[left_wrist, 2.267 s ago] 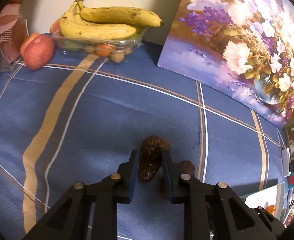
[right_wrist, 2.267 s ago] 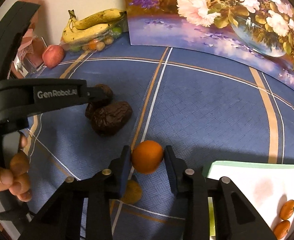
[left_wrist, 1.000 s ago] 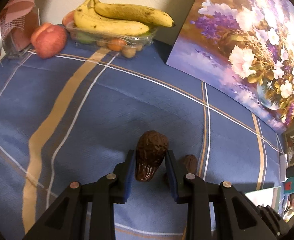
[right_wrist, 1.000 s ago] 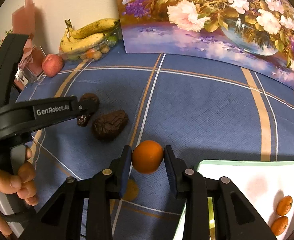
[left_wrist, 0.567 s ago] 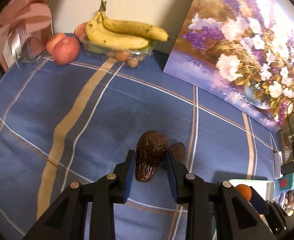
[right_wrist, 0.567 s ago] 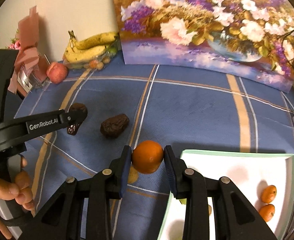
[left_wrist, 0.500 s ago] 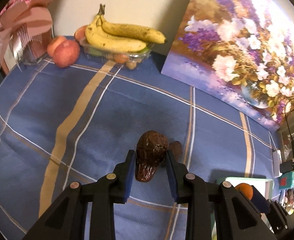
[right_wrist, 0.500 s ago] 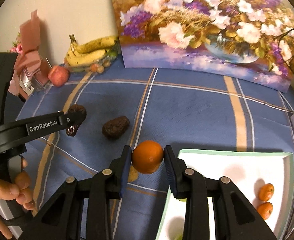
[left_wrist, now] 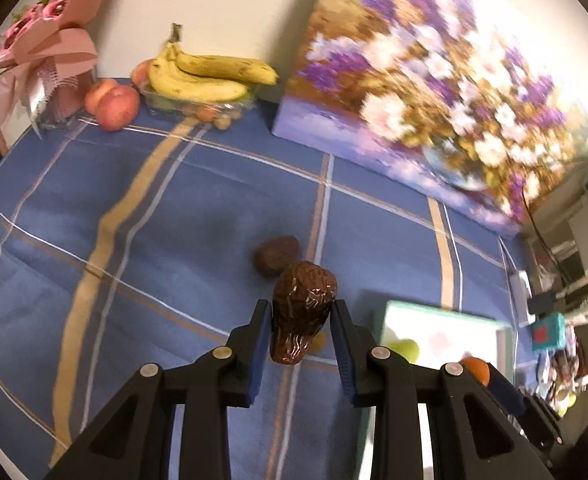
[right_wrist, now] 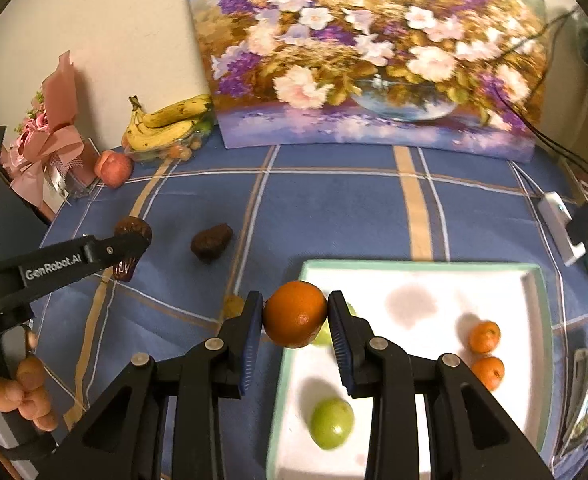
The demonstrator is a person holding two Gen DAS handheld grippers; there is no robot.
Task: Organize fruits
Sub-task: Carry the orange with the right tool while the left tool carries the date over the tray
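Observation:
My left gripper [left_wrist: 301,332] is shut on a dark brown wrinkled date [left_wrist: 302,312] and holds it above the blue cloth; it also shows in the right wrist view [right_wrist: 127,250]. My right gripper [right_wrist: 295,320] is shut on an orange [right_wrist: 295,314] and holds it over the left rim of the white tray [right_wrist: 534,280]. The tray holds two small oranges [right_wrist: 484,337], a green fruit [right_wrist: 331,423] and a second green fruit partly hidden behind the orange. A second date [right_wrist: 210,242] lies on the cloth, also in the left wrist view [left_wrist: 275,256].
A flower painting [right_wrist: 366,52] leans on the back wall. Bananas [right_wrist: 169,122] on a clear fruit box, an apple [right_wrist: 113,168] and a pink bouquet [right_wrist: 49,140] stand at the back left. A small yellowish fruit [right_wrist: 233,304] lies by the tray. A white adapter [right_wrist: 560,220] lies at right.
Both grippers have risen and swung right with their fruits. The tray now fills more of the right wrist view, with the orange over its left rim.

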